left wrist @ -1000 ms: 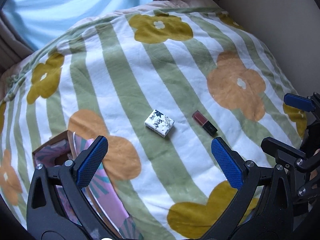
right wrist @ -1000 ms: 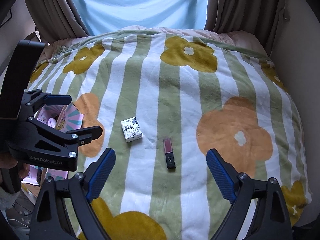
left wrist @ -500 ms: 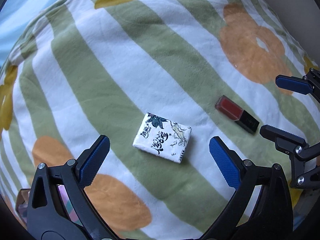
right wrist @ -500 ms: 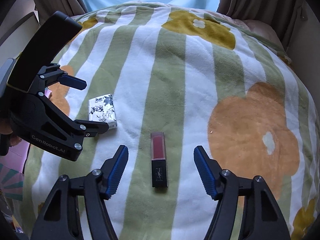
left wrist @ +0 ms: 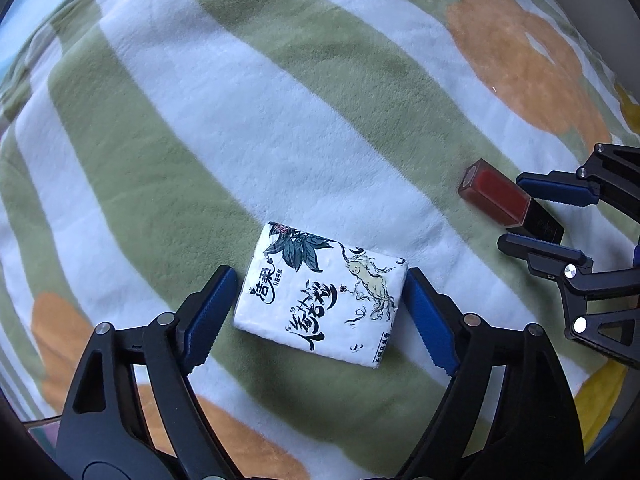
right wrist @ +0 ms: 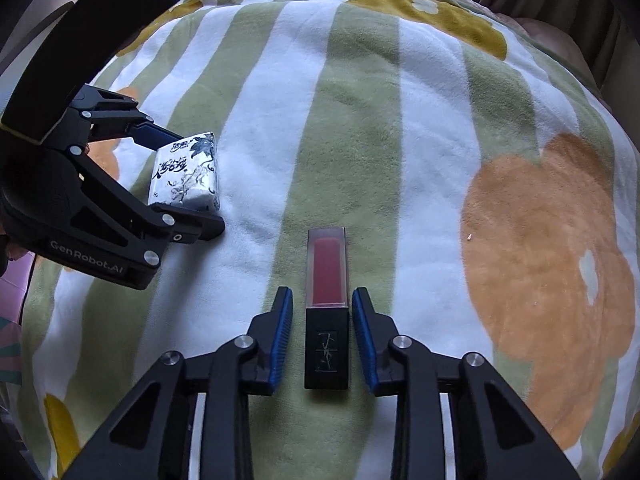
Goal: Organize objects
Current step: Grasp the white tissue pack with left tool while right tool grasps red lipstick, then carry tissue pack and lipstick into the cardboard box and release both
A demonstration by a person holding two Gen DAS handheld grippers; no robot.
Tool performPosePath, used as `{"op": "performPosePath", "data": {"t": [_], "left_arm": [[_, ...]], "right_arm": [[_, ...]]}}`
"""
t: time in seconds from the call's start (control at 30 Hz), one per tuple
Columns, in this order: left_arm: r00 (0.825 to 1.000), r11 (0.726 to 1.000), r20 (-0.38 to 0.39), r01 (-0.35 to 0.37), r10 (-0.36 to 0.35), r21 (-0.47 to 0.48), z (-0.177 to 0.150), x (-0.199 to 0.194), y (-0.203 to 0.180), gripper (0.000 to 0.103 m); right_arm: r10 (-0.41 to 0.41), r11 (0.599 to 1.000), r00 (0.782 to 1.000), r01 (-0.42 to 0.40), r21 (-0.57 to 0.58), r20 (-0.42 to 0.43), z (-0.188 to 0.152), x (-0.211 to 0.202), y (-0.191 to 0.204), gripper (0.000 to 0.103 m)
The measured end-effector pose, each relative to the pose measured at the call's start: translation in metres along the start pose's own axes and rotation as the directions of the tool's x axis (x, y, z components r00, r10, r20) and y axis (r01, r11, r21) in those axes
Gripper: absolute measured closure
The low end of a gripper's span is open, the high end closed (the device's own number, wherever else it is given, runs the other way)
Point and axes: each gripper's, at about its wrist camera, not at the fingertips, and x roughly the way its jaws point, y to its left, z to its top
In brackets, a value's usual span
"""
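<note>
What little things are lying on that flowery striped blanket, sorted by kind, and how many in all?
White printed tissue packs: 1, the white pack with black lettering and a leaf drawing, between the left gripper's closing jaws.
Red lipstick tubes with a black cap: 1, the lipstick, between the right gripper's closing jaws.
Total: 2 things on the green-and-white striped blanket.

Bed (right wrist: 360,128): striped floral blanket cover. Lying directly on it: tissue pack (right wrist: 186,174) at 10 o'clock; lipstick (right wrist: 327,308) at 6 o'clock, apart.
</note>
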Motion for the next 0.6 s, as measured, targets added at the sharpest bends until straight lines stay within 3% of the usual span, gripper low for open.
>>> {"op": "performPosePath", "data": {"t": [0.07, 0.1, 0.6], "left_arm": [[1.0, 1.0, 0.002, 0.007, -0.007, 0.002, 0.0, 0.0, 0.001, 0.034], [1.0, 1.0, 0.004, 0.01, -0.01, 0.003, -0.001, -0.001, 0.001, 0.035], [1.0, 1.0, 0.027, -0.006, 0.005, 0.007, -0.01, -0.016, 0.003, 0.038]], "right_arm": [[-0.013, 1.0, 1.0, 0.013, -0.001, -0.002, 0.0, 0.001, 0.0, 0.082], [-0.016, 1.0, 1.0, 0.016, 0.002, -0.003, 0.0, 0.001, -0.001, 0.084], [-0.01, 0.999, 1.0, 0.009, 0.052, 0.009, 0.012, -0.021, -0.004, 0.085]]}}
